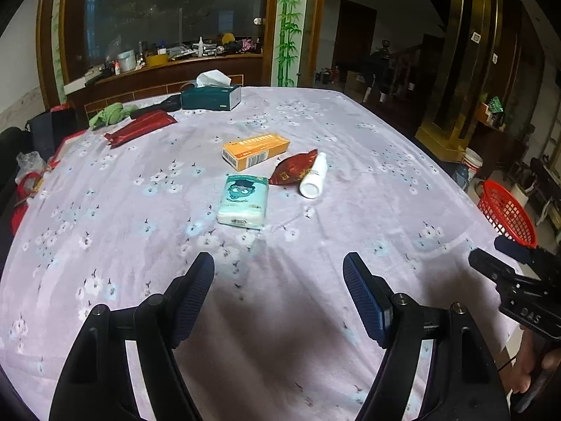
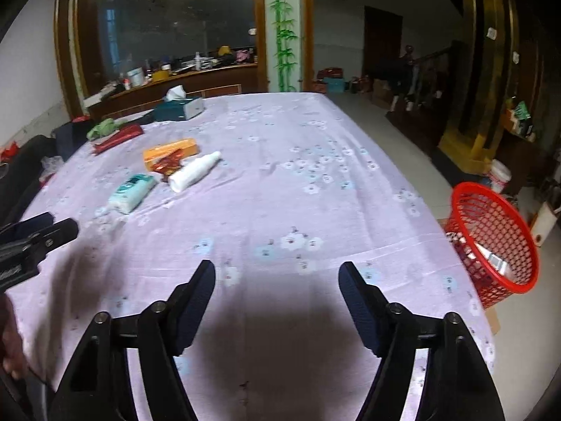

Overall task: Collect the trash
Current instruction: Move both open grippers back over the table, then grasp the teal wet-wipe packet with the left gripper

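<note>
- Trash cluster sits straight ahead of the left tool, so the left's nearer; tissue pack is closest, its long axis pointing away.
- Orange box, red wrapper and white bottle lie just behind.
- Both tools spread apart, holding nothing.
- Red basket sits off the worktop edge, beside the right tool. Path's clear.

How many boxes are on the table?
2. The orange box lies mid-table beside the red wrapper. The teal tissue box sits at the far edge. Clutter on the table's left side may hide more.
</note>
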A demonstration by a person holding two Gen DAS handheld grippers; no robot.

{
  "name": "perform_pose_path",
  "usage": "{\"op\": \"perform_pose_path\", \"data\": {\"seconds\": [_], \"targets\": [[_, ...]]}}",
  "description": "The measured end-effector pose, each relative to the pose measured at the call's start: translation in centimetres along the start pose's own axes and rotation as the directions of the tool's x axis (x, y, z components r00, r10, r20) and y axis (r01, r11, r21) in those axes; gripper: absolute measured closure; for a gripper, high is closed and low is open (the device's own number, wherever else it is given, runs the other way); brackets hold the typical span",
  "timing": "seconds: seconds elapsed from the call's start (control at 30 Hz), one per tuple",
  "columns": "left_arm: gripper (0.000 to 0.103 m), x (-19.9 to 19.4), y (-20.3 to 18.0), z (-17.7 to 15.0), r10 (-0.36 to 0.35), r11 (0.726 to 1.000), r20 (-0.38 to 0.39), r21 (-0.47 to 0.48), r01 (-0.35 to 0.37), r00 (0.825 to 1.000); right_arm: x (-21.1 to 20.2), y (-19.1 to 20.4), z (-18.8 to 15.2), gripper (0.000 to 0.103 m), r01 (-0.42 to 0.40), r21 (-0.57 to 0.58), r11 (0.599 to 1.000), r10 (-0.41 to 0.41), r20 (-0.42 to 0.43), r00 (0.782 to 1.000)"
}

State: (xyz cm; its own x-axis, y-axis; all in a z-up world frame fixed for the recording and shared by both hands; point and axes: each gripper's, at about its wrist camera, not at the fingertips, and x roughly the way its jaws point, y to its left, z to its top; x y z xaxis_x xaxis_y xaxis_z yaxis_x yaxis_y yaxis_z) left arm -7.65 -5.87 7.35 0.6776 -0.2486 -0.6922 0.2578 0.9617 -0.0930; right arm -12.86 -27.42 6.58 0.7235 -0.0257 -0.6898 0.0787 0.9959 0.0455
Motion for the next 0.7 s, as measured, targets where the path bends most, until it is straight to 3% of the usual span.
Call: {"op": "perform_pose_path", "data": {"seconds": [0.1,0.2,0.27,0.53,0.6,0.7], "targets": [[0.029,1.2,0.9,1.1,-0.031,0.999,-0.024,-0.014,0.031,0.999,-0.1,0.0,0.2,0.034,-0.065,0.017,0.998,0.065,-0.012,0.998],[0.044,3.1,1.6,2.5,-0.021,1.0,-0.068,-0.02,0.019,0.997,-0.2,-0.2,0.4,0.034,-0.106,0.035,0.994,0.106,-0.019,0.994],[0.045,4.9,2.3,3.5,-0.036,0.999,-0.103,-0.039,0.033,0.994,-0.1,-0.3,0.7,0.034,-0.145,0.048,0.988,0.146,-0.033,0.989],[0.045,11.6,3.3,5.3,0.065,0.997,-0.204,-0.028,-0.072,0.977,-0.2,-0.4,2.6,0.037,-0.231,0.07,0.97,0.235,-0.056,0.97],[0.045,12.7,3.7,5.1,0.056,0.997,-0.22,-0.043,-0.067,0.974,-0.4,0.0,3.4,0.038,-0.247,0.058,0.967,0.25,-0.056,0.967],[0.053,13.8,4.4,4.9,0.036,0.996,-0.224,-0.075,-0.054,0.974,-0.3,1.3,5.2,0.038,-0.277,0.025,0.961,0.278,-0.056,0.959]]}}
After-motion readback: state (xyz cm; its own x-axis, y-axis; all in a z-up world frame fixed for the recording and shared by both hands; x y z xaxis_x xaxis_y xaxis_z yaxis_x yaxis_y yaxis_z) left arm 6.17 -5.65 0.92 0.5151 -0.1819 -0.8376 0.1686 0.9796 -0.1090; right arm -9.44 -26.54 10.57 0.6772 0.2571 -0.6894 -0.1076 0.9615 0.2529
